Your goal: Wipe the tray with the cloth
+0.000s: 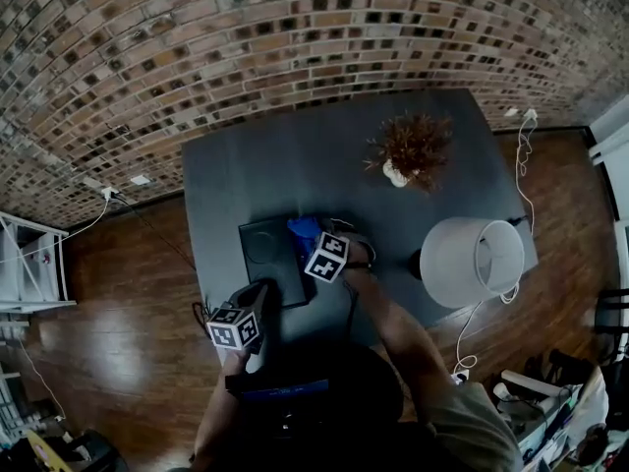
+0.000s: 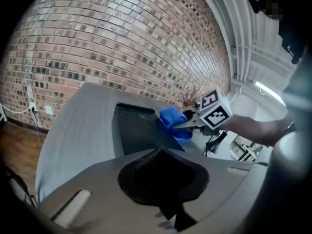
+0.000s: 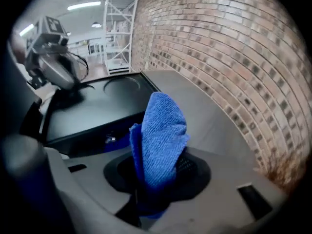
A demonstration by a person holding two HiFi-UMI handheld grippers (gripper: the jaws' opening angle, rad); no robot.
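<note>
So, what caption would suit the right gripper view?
Right gripper pinching a blue cloth at the black tray's edge.

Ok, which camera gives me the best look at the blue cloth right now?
The right gripper view: the cloth fills its centre, pinched in the right gripper's jaws. The head view shows only a small blue patch by the tray; the left gripper view a distant bundle.

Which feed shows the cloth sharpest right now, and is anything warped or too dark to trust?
Right gripper view: the cloth, clamped in the right gripper, is sharp, weave visible; the corners go black. Left gripper view: fisheye bows the brick wall, and the left gripper, jaws shut, looks dark and soft. Head view: black tray on a dark table, low contrast.
</note>
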